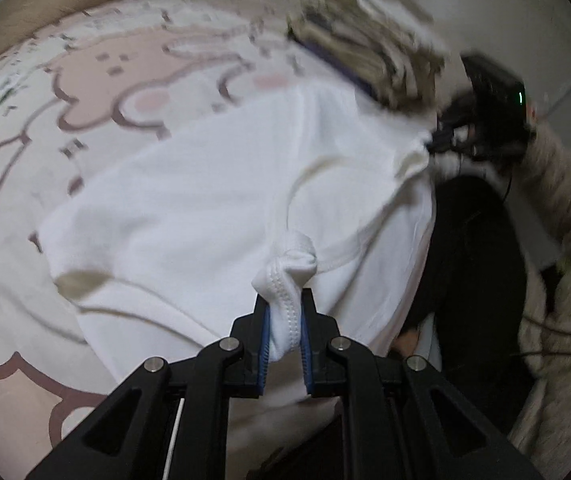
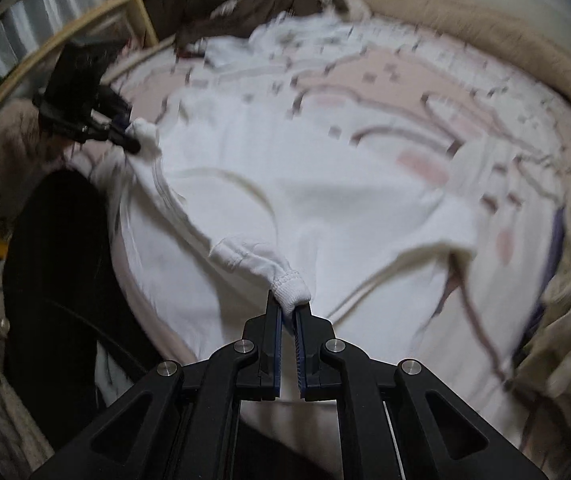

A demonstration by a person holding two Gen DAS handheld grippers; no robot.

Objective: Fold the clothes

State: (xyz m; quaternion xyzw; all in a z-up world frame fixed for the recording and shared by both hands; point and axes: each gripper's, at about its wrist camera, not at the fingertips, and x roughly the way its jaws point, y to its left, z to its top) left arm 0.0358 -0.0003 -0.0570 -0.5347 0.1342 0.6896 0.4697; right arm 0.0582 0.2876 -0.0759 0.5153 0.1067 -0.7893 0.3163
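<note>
Left gripper (image 1: 284, 304) clenched on stitched hem of white garment (image 1: 213, 184). Garment spread over patterned bedsheet (image 1: 97, 80), stretched between both grips for flat fold. Right gripper (image 2: 289, 307) pinching opposite hem bunch.

Bedroom in a home. Landmark is the bed sheet (image 1: 97, 80) with a pink cartoon-animal print; a tan blanket (image 2: 505, 36) runs along its far edge. Stack of folded clothes (image 1: 369, 60) on it, wooden shelf frame (image 2: 141, 16) beyond.

Soft matt white knit garment (image 1: 213, 200) with stitched hems lies on a printed cloth bedsheet (image 1: 97, 76).
</note>
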